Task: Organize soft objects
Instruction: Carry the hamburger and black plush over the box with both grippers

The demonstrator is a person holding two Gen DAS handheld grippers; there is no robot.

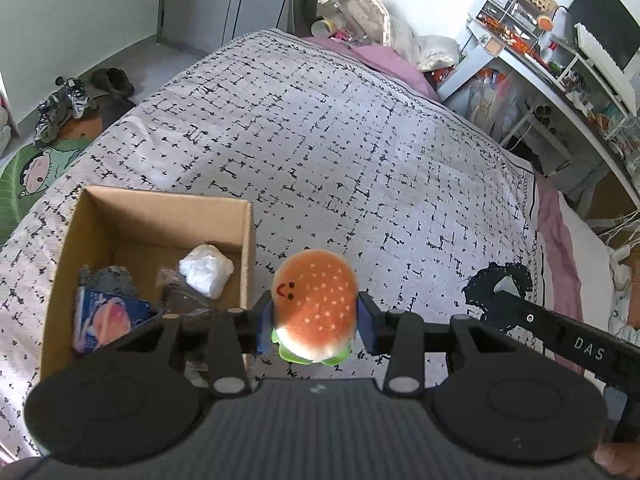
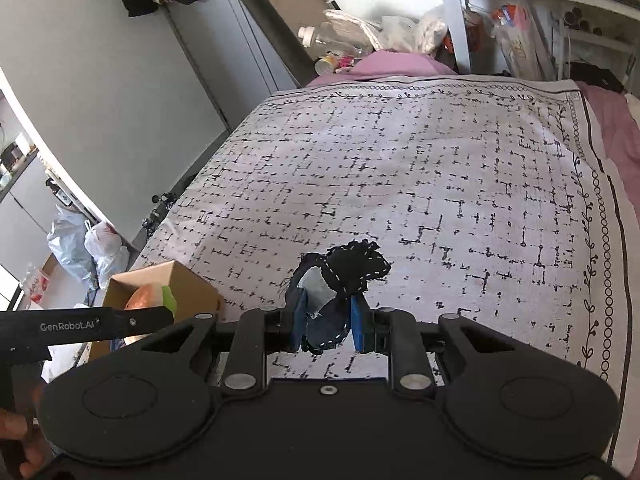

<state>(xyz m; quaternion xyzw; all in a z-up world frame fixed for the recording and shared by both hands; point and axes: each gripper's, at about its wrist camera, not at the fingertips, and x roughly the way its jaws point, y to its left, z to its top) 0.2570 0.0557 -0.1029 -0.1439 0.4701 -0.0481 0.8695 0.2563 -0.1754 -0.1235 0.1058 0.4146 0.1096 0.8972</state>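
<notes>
My left gripper (image 1: 316, 326) is shut on a plush burger (image 1: 315, 304) with a smiling face and holds it above the bed, just right of a cardboard box (image 1: 248, 240). The box holds a white crumpled bag (image 1: 206, 270), a blue packet (image 1: 106, 318) and dark soft items. My right gripper (image 2: 328, 326) is shut on a black cloth piece with white stitching (image 2: 352, 268). That cloth also shows in the left wrist view (image 1: 496, 284). The burger (image 2: 150, 298) and box (image 2: 192, 284) show at the left of the right wrist view.
The bed has a white cover with black dashes (image 1: 320, 140) and a pink sheet (image 1: 384, 60) at the far end. Bottles and bags (image 1: 352, 12) lie beyond it. A cluttered white desk (image 1: 560, 64) stands at the right. Shoes (image 1: 64, 104) lie on the floor at the left.
</notes>
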